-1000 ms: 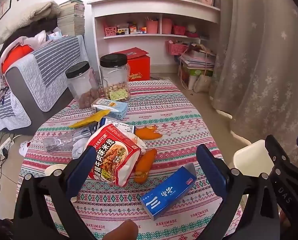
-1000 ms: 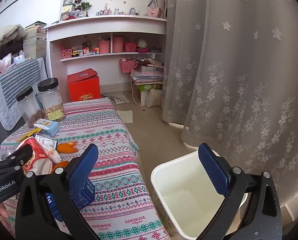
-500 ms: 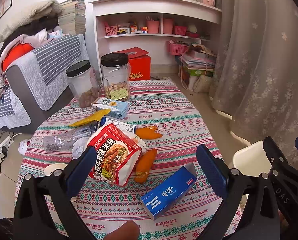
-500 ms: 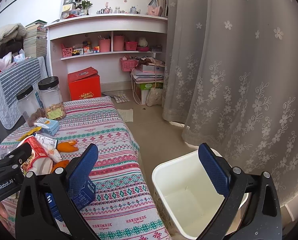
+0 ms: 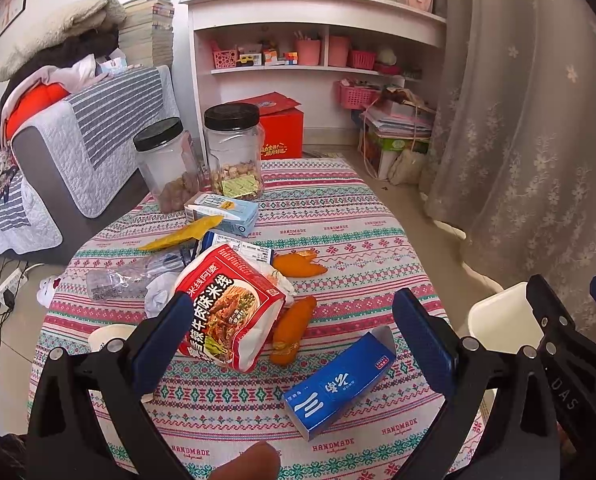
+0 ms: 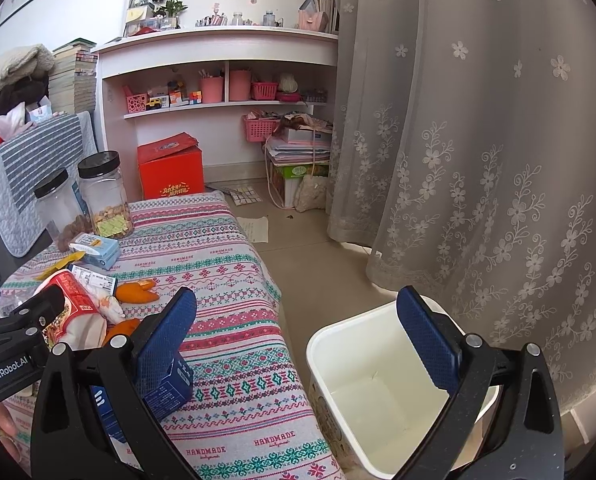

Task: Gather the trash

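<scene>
Still-free blue carton (image 5: 339, 380) between parted fingers (image 5: 423, 334)

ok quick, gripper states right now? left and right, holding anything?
Left gripper: open, empty, above the red noodle packet and blue cardboard box.
Right gripper: open, empty, over the white plastic bin.

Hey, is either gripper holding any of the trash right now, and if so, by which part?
Nothing is held. The left gripper is open above the table's litter, and the right gripper is open between the table edge and the white bin.
</scene>
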`<state>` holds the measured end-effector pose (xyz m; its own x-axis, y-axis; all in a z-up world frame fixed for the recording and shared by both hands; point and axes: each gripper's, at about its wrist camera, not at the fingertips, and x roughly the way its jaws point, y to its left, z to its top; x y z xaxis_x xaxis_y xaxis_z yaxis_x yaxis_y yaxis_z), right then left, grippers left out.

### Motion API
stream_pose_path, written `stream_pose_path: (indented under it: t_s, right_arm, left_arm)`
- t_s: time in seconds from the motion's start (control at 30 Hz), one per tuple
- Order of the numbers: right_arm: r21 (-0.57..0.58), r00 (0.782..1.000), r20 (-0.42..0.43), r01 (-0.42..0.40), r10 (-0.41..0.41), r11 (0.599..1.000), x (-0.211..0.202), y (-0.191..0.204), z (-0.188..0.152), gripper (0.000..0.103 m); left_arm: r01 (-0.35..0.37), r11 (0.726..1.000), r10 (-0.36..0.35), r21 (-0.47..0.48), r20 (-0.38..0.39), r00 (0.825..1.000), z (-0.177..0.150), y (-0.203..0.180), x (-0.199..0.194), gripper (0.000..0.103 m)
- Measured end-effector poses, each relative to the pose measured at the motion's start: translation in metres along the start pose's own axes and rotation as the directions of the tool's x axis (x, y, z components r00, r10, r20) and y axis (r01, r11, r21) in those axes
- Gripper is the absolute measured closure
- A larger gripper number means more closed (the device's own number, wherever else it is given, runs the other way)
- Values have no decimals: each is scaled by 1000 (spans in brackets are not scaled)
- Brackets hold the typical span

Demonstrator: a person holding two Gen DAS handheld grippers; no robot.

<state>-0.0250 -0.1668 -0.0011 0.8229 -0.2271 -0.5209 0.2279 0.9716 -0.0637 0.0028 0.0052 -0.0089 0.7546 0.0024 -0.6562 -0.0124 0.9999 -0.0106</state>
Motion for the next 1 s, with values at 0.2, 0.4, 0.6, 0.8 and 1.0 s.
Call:
stream_pose_path:
  t_s: [0.2, 0.4, 0.6, 0.8, 1.0]
  right_arm:
    - [2, 1000, -1, 0, 0, 1000, 0, 0, 0, 7]
    - [0, 1000, -2, 1, -1, 1000, 0, 0, 0, 7]
    - [-2, 1000, -1, 1, -1, 1000, 0, 1, 0, 7]
    - [-2, 1000, -3, 1, -1, 1000, 0, 2, 0, 7]
    - [-4, 1000, -3, 1, -1, 1000, 0, 3, 0, 7]
  left_arm:
    - [-2, 1000, 2, -2, 0, 1000, -1, 1, 0, 6]
    - [-3, 1000, 3, -3, -2, 1000, -2, 3, 1, 6]
    - [-5, 1000, 5, -6, -6, 1000, -2, 3, 2, 6]
    - [-5, 1000, 5, -6, -7, 1000, -1, 4, 2, 6]
    - [-9, 1000, 9, -7, -7, 1000, -2, 5, 2, 6]
